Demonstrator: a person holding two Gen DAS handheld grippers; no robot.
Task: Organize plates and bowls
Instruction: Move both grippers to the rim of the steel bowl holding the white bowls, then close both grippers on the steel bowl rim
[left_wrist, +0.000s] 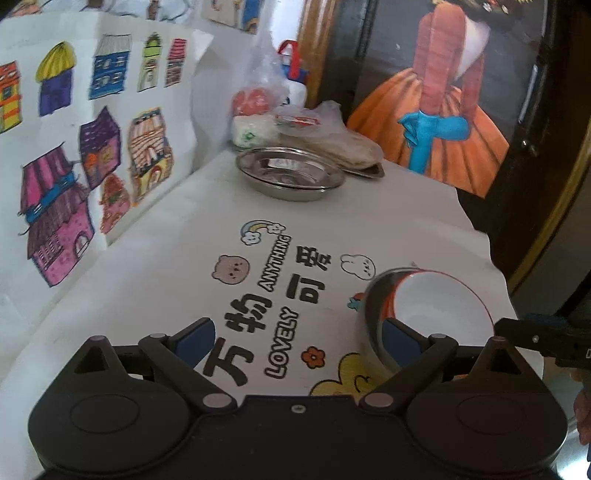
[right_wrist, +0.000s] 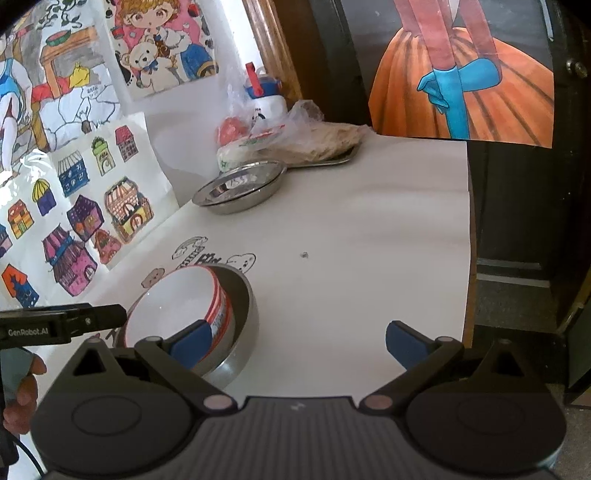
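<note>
A white bowl with a red rim (left_wrist: 439, 306) sits tilted inside a steel bowl (left_wrist: 371, 325) near the table's right front; both show in the right wrist view, the white bowl (right_wrist: 173, 299) and the steel bowl (right_wrist: 243, 314). A steel plate (left_wrist: 290, 173) (right_wrist: 240, 188) lies at the back. My left gripper (left_wrist: 299, 339) is open, its right finger beside the steel bowl. My right gripper (right_wrist: 299, 343) is open and empty, its left finger over the bowls' near edge. Each gripper shows at the edge of the other view.
The table (right_wrist: 369, 240) has a white cover with cartoon prints (left_wrist: 273, 295). Plastic bags with food on a tray (left_wrist: 332, 144), a red-capped bottle (right_wrist: 266, 96) and a drawing sheet of houses (left_wrist: 74, 147) stand at the back left. A dark door is on the right.
</note>
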